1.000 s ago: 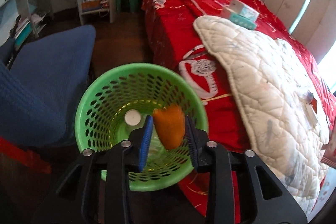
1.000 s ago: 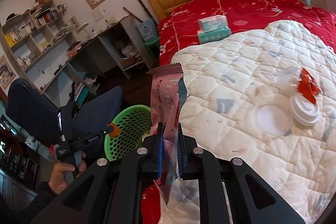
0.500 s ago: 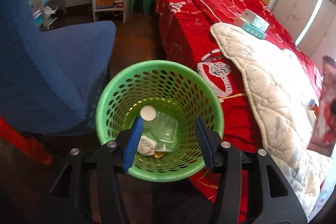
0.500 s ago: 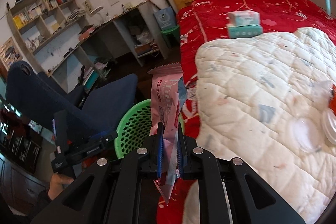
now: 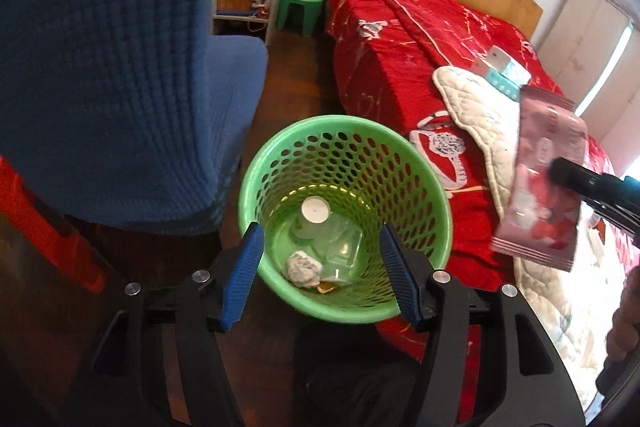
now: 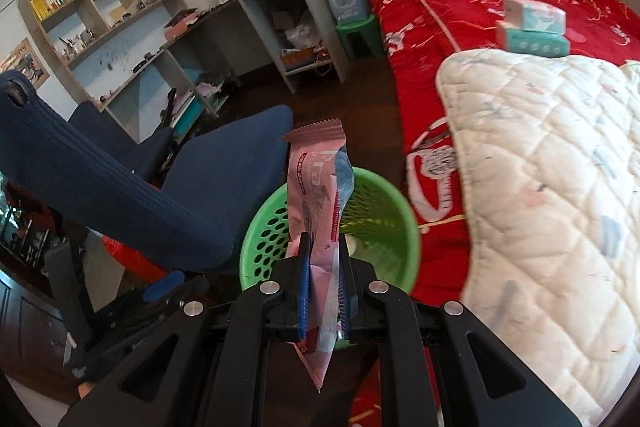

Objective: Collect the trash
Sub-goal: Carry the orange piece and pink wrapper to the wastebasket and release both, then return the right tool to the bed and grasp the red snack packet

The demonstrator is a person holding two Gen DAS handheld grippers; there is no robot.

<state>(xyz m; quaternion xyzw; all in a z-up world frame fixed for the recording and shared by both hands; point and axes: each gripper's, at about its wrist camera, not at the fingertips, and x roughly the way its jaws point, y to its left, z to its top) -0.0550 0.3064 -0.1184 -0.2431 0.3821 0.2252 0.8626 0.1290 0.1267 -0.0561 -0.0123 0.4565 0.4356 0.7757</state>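
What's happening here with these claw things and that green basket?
Someone is tidying a bedroom with a handheld claw in each hand. The left claw hangs over the green basket; its jaws have just been opening, with nothing between them. The right claw is shut on a pink wrapper, near the basket but not yet dropped.

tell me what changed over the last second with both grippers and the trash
The left gripper has just been opening and let go of the orange scrap, which now lies in the green basket; nothing is between its jaws. The right gripper carried the pink wrapper from over the white quilt toward the basket. It stays clamped on the wrapper; the basket kept its place beside the bed.
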